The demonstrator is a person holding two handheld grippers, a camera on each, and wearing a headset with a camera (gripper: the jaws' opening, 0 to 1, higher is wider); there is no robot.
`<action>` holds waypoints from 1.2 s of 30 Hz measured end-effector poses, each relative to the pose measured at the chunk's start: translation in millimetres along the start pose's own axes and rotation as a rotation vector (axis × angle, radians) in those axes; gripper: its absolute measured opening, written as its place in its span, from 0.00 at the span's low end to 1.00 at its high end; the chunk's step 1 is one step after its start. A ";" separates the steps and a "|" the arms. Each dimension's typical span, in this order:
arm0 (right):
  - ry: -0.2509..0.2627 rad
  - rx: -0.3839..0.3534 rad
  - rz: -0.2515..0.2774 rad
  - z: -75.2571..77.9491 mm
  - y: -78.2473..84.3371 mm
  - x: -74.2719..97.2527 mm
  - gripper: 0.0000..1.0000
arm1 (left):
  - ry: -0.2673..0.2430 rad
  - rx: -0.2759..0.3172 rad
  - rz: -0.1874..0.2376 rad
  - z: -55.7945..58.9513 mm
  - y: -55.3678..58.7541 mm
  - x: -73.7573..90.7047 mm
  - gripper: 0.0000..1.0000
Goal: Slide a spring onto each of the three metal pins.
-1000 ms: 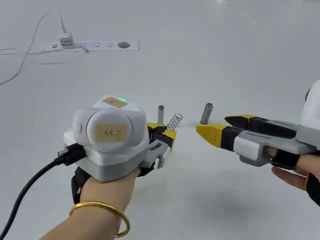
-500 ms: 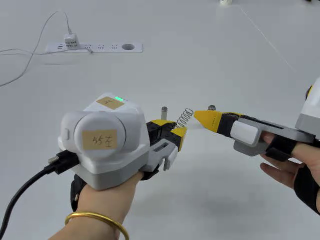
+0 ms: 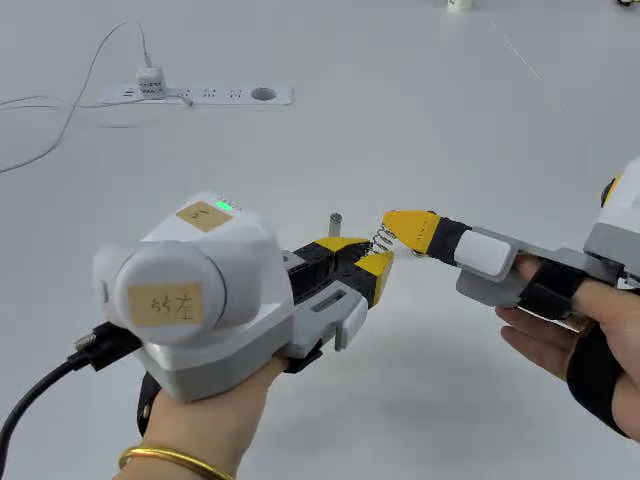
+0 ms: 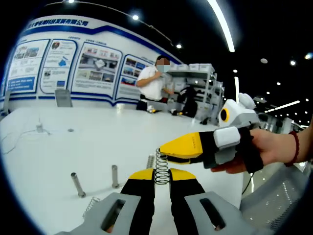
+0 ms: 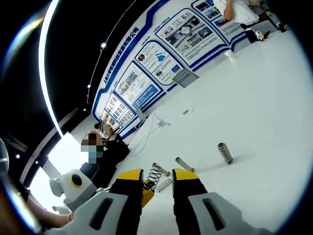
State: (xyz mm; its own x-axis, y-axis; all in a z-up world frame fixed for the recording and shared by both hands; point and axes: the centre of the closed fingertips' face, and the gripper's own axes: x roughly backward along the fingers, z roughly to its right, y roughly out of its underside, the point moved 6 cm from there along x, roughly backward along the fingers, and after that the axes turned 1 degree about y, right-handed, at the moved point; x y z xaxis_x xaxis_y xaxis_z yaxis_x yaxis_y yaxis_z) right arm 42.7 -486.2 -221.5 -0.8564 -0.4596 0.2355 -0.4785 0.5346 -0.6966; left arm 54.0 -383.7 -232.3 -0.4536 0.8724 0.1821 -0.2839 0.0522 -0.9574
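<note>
By my reading, one pin of the three is done. In the left gripper view the sprung pin [image 4: 150, 161] stands just beyond the left gripper's [image 4: 162, 175] tips, partly behind what they hold. The near pin [image 4: 115, 175] and the far pin [image 4: 77, 183] stand bare, off to the left of the left jaw. A loose spring [image 4: 90, 205] lies flat on the bench beside that jaw, close to the far pin.

The left gripper is pressed together on the spring [image 4: 161, 166], pinching its lower coils so that it stands up out of the tips. The right gripper [image 4: 182, 147] reaches in from the right with its tips at the spring's top end. In its own view its jaws stand apart with the spring's end in the gap, and I cannot tell whether they touch it. It looks like a hand-over or a regrip in mid-air, before this spring goes to a pin.

So two springs are left to seat: the held one and the loose one, one on each bare pin.

The bench [image 3: 470, 130] is white, smooth and plain. Far ahead of the left gripper lies a power strip [image 3: 205, 95], with a plug in it and thin cables trailing left. Around the room are blue-edged boards [image 4: 58, 58] on the wall and a person [image 4: 154, 81] in a white shirt near some shelving. Strip lights run across a dark ceiling.
</note>
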 end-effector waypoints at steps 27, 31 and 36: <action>-0.076 0.004 -0.005 -13.8 2.9 -4.8 0.11 | 0.000 0.031 0.032 0.2 0.2 5.0 0.12; -0.070 0.049 0.006 -15.0 -0.4 -5.7 0.11 | -0.012 0.028 0.007 -2.1 3.4 6.0 0.16; -0.058 0.122 0.012 -15.3 -4.0 -7.7 0.11 | -0.035 0.023 -0.024 -6.9 7.1 9.1 0.24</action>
State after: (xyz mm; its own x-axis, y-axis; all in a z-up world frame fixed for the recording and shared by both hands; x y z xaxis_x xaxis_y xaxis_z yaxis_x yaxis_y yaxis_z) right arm 48.2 -473.9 -210.2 -0.8477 -0.4956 0.1893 -0.4377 0.4518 -0.7774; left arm 53.6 -371.9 -239.0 -0.4753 0.8537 0.2129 -0.3141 0.0614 -0.9474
